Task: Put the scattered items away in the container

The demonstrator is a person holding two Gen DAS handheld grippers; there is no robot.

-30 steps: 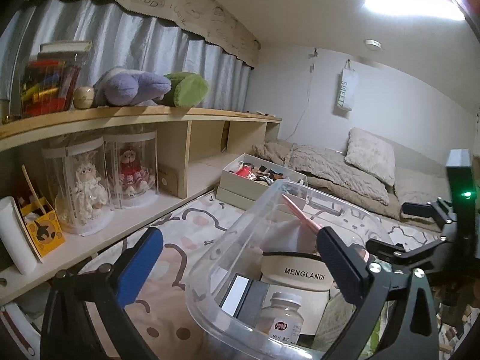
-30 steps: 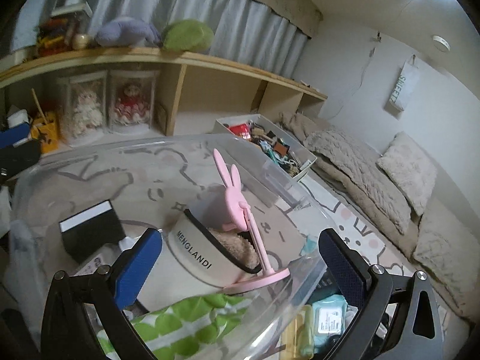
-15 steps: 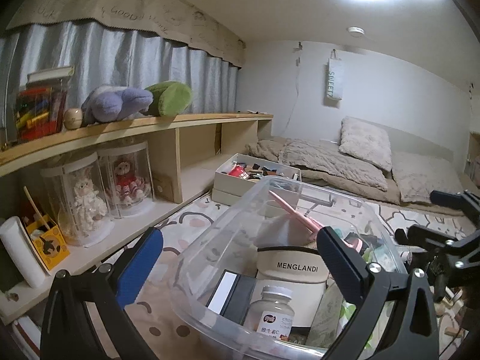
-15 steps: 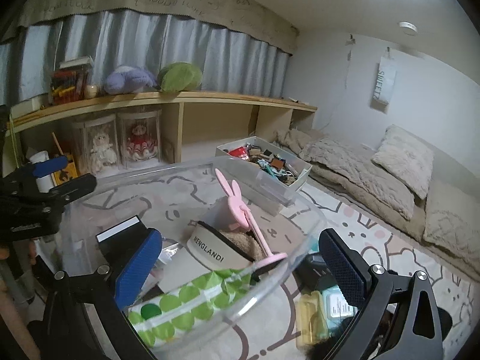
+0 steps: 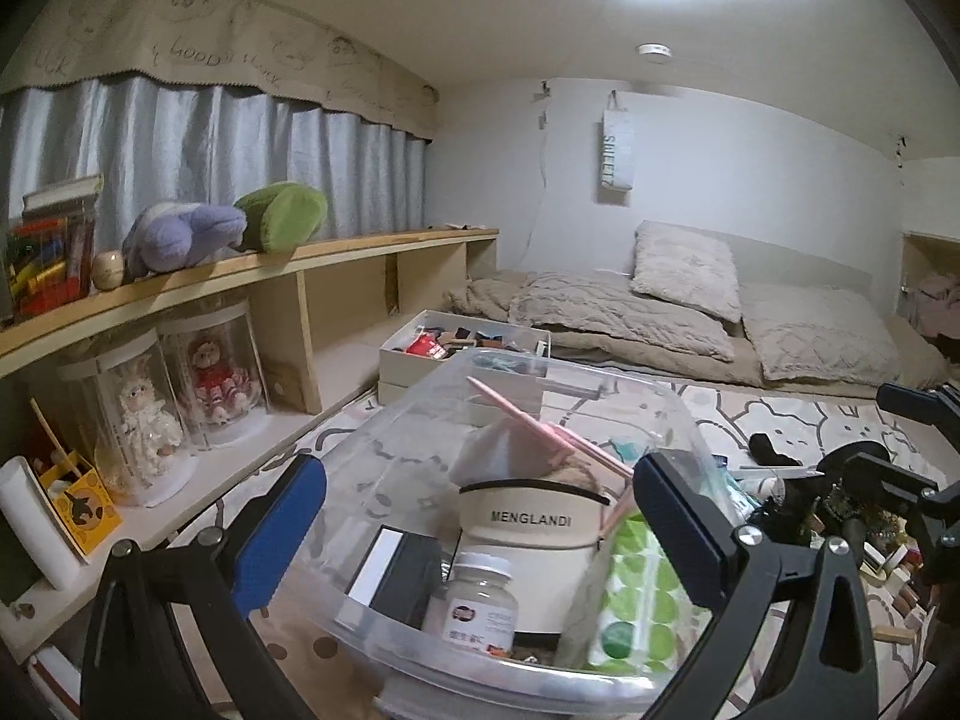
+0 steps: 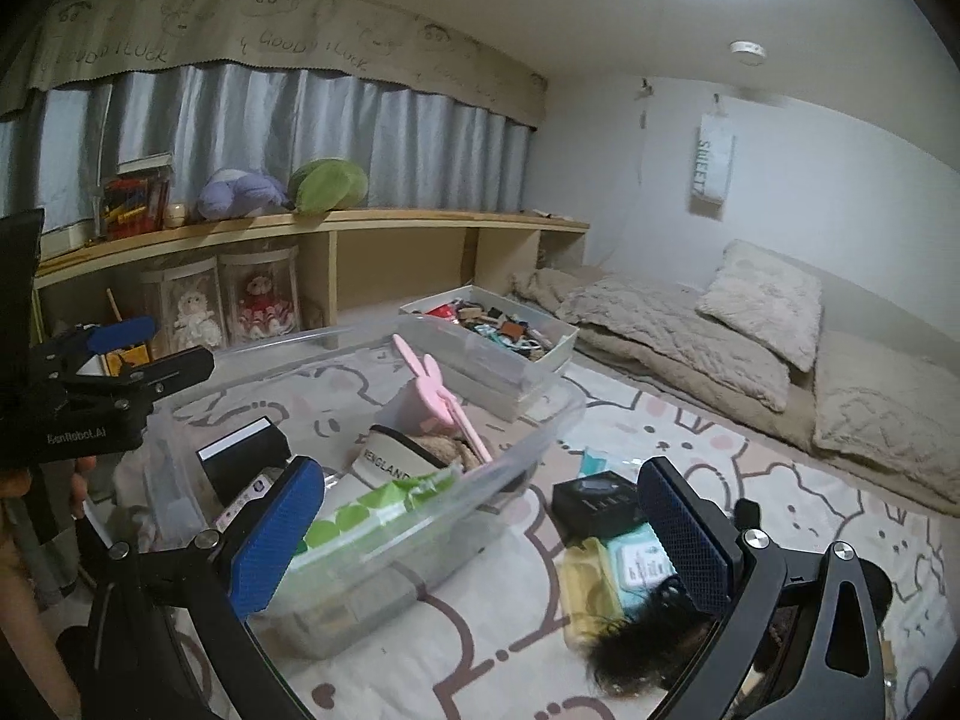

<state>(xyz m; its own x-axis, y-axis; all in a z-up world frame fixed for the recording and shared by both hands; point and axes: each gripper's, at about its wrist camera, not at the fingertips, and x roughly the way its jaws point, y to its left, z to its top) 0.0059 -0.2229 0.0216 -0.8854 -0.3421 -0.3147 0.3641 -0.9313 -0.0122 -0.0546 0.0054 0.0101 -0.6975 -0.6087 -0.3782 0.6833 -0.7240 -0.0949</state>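
Right wrist view: cartoon-print rug (image 6: 708,444), bedding (image 6: 690,324) beyond, wooden shelf (image 6: 360,222); both claws wide open, empty.

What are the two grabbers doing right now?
Left gripper: open, holding nothing.
Right gripper: open, holding nothing.

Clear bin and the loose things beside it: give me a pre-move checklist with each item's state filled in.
1. Right tongs open and empty: ok.
2. Left tongs open and empty: ok.
3. Clear bin resting flat on the rug: cannot tell; its near end looks raised.
4. Loose items left to pick: ok, a black box, a yellow pack, a teal wipes pack and a dark furry thing lie on the rug beside the bin.
5. Room left in the bin: ok, but the pink rabbit-eared stand leans across the middle.
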